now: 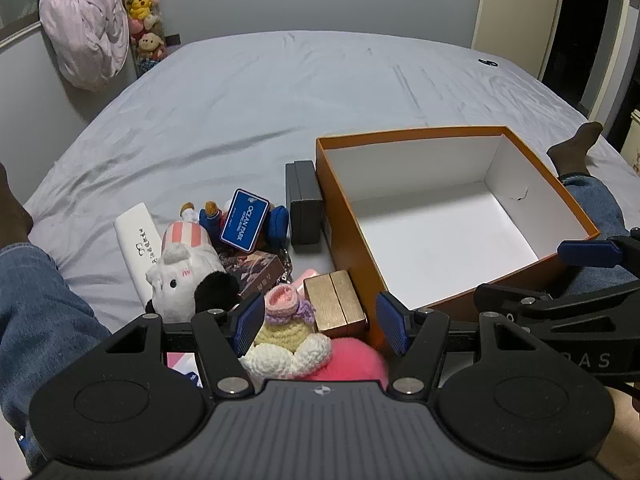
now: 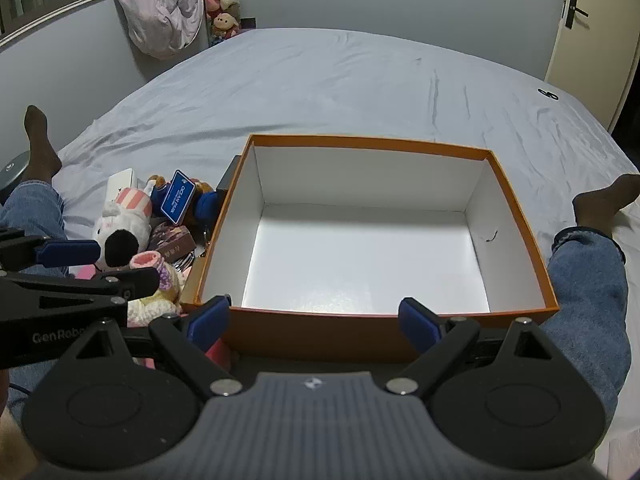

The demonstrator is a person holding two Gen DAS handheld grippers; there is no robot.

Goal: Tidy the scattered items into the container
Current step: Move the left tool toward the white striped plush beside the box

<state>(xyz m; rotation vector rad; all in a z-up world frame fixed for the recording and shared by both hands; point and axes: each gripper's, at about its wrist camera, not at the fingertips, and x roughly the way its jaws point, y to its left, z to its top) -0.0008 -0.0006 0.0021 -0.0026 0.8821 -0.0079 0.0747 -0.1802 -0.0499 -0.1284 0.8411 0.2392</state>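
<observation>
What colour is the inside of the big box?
White inside, orange outside. The box is open and empty; the right wrist view shows it best.

My left claw (image 1: 320,322) and right claw (image 2: 314,320) are both spread wide and empty, side by side, my legs stretched out either side.

Blue card (image 1: 244,220) reads "OCEAN PARK".

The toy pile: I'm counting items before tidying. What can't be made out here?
- Pink plush: left wrist view, mostly behind the left hand-held gripper.
- Pink card: same view, seen only through the gripper frame.
- Gold box: right wrist view, hidden by the orange box.
- White case print: too small to read.
</observation>
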